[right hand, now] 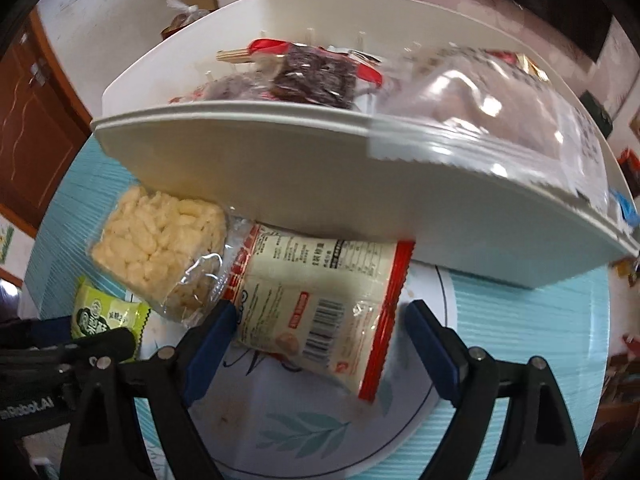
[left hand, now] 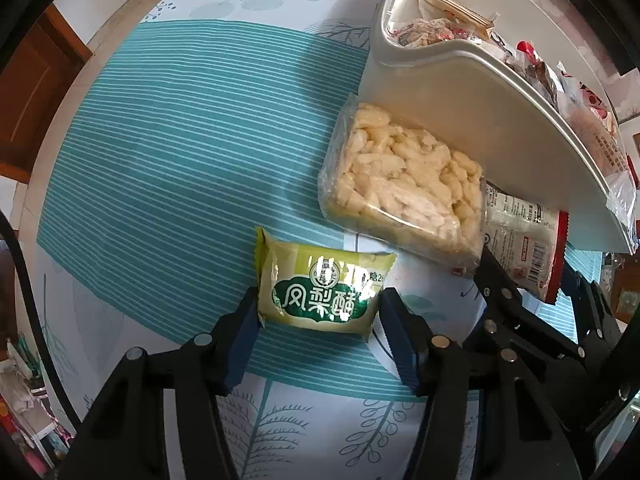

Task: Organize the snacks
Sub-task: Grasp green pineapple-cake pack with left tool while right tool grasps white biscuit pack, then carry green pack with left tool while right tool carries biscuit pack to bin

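A green pineapple-cake packet [left hand: 324,288] lies flat on the teal-striped tablecloth. My left gripper [left hand: 318,300] points down over it with a blue pad at each short end, close to the wrapper, which shows no squeeze. A white packet with red edges [right hand: 316,292] lies label-up against the white bin's [right hand: 280,168] front wall. My right gripper [right hand: 320,312] stands open astride it, its right pad clear of the red edge. Between the two packets rests a clear bag of pale puffed cake [right hand: 160,240]. The same green packet [right hand: 108,312] shows at the lower left of the right wrist view.
The white bin [left hand: 460,92] holds several wrapped snacks, and a clear bag [right hand: 500,120] hangs over its rim. The tablecloth [left hand: 180,140] stretches bare to the left. A wooden door [right hand: 36,140] stands beyond the table's edge. The two grippers sit close side by side.
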